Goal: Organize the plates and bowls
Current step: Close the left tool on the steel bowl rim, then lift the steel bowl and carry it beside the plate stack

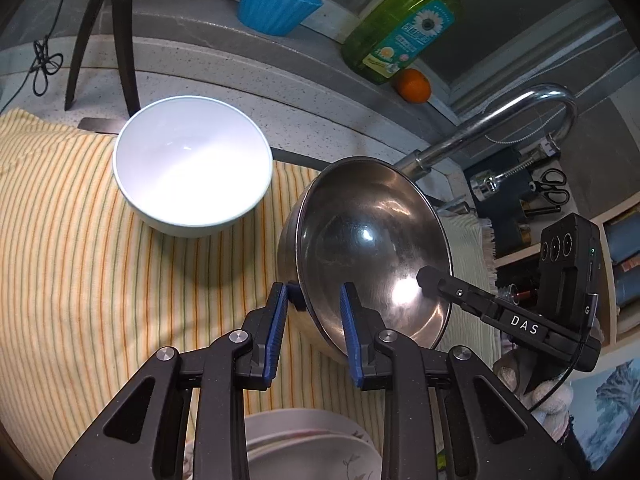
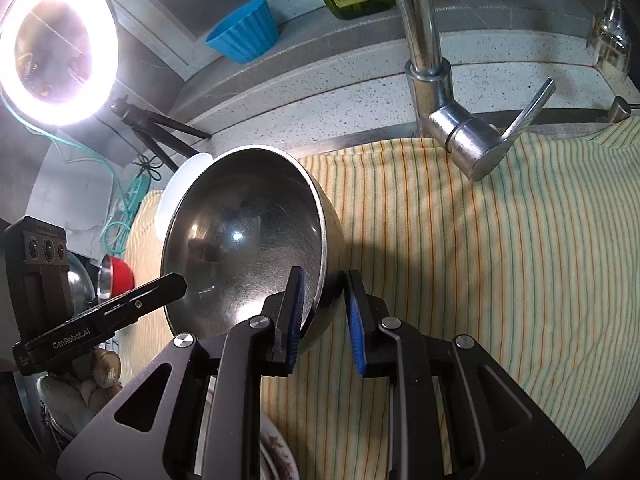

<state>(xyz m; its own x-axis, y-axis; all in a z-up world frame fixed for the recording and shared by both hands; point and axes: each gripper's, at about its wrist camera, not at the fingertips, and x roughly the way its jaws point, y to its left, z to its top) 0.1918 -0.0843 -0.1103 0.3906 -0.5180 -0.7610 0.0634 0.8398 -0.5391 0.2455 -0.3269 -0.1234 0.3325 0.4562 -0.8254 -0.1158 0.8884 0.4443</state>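
A steel bowl is tilted on the striped cloth, and it also shows in the right wrist view. My left gripper straddles its left rim, one blue pad inside and one outside, with a gap. My right gripper straddles the opposite rim the same way. I cannot tell whether either is clamped on the rim. A white bowl stands upright on the cloth behind and to the left; its edge peeks out behind the steel bowl in the right wrist view. Patterned plates lie at the near edge.
A chrome faucet rises at the back of the cloth. A blue ribbed cup, a green soap bottle and an orange sit on the back ledge. A ring light on a tripod stands at left.
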